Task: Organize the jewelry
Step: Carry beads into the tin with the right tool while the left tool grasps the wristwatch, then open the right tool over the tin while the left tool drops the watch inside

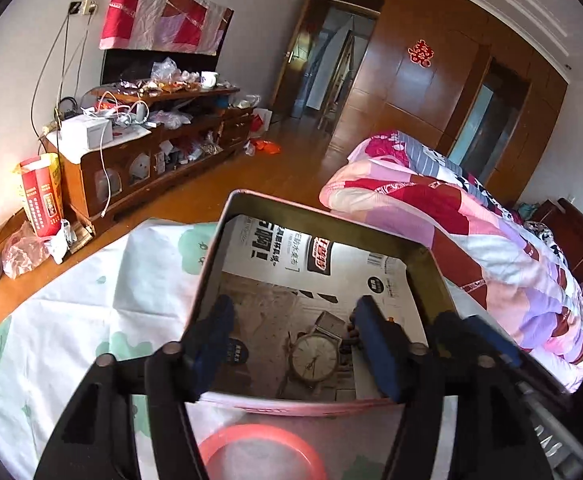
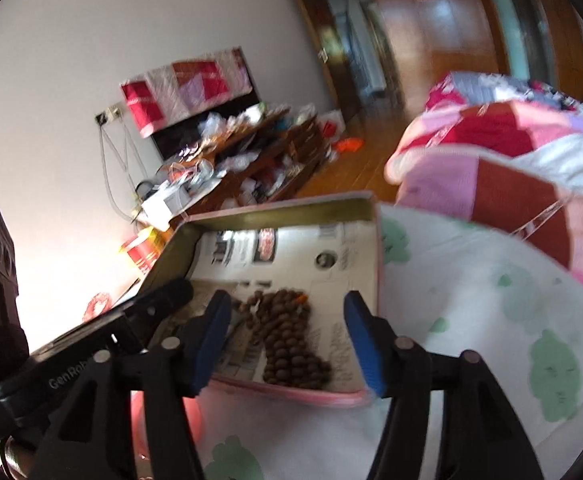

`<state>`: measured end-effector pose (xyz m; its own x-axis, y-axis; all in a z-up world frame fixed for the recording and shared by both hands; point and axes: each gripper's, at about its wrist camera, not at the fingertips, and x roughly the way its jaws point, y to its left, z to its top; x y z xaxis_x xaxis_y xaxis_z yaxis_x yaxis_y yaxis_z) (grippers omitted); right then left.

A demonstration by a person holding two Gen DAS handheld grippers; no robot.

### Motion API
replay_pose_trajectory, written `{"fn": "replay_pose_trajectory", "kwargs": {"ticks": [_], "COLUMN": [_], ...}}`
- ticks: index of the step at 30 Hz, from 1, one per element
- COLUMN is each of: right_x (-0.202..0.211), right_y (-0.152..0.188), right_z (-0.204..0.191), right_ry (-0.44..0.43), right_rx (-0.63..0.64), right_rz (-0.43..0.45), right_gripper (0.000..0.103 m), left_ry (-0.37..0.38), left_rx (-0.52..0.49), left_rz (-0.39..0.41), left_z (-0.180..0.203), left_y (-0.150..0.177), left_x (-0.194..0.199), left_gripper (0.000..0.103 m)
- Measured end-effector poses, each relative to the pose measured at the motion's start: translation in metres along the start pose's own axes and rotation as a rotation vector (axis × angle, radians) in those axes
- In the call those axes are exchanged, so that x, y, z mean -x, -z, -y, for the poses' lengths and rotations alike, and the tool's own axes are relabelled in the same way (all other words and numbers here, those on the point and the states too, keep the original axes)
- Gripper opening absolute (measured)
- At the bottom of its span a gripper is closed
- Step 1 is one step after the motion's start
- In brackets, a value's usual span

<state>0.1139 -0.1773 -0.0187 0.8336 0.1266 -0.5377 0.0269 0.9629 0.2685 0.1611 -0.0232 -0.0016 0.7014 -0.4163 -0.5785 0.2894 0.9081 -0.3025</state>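
A shallow rectangular metal tin with a pink outer wall and dull gold inside (image 1: 431, 276) holds the jewelry and sits on a white cloth printed with pale green shapes (image 1: 91, 280), which covers what looks like the tabletop. The tin is lined with printed paper (image 1: 291, 256). On that paper, near the tin's near edge, lies a round gold-toned wristwatch with a pale dial and metal band (image 1: 315, 354), face up. The right wrist view shows a heap of dark brown wooden beads (image 2: 287, 340) in the same tin, near its right wall. The left hand-held gripper (image 1: 295, 344) hangs over the near edge with its blue-padded fingers (image 1: 375, 344) spread wide on either side of the watch, clamped on nothing. The right hand-held gripper (image 2: 287, 344) is likewise spread apart around the beads and holds nothing; this view is blurred. Both seem placed to reach in over the low near wall, the easiest way in. A red plastic ring, perhaps a bangle (image 1: 259, 452), lies on the cloth just in front of the tin. The tin's raised walls limit sideways movement; the cloth to the left gives free room, while a pink and red patchwork quilt on a bed (image 1: 471, 208) lies close on the right.
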Motion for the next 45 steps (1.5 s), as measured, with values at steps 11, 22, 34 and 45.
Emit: {"fn": "replay_pose_trajectory", "kwargs": {"ticks": [11, 22, 34, 45], "right_x": [0.013, 0.031, 0.063, 0.079], "right_y": [-0.008, 0.011, 0.045, 0.059], "right_z": [0.022, 0.015, 0.008, -0.011], "right_ry": [0.076, 0.125, 0.093, 0.016], "right_rx": [-0.109, -0.08, -0.094, -0.031], "right_rz": [0.063, -0.006, -0.049, -0.06], "right_gripper": [0.069, 0.069, 0.069, 0.067], "left_ry": [-0.081, -0.105, -0.122, -0.172], "left_rx": [-0.076, -0.042, -0.053, -0.087], "left_rz": [0.094, 0.05, 0.013, -0.006], "left_z": [0.005, -0.009, -0.014, -0.02], "left_y": [-0.007, 0.033, 0.08, 0.108], "left_x": [0.037, 0.074, 0.108, 0.136], "left_gripper": [0.066, 0.066, 0.066, 0.066]}}
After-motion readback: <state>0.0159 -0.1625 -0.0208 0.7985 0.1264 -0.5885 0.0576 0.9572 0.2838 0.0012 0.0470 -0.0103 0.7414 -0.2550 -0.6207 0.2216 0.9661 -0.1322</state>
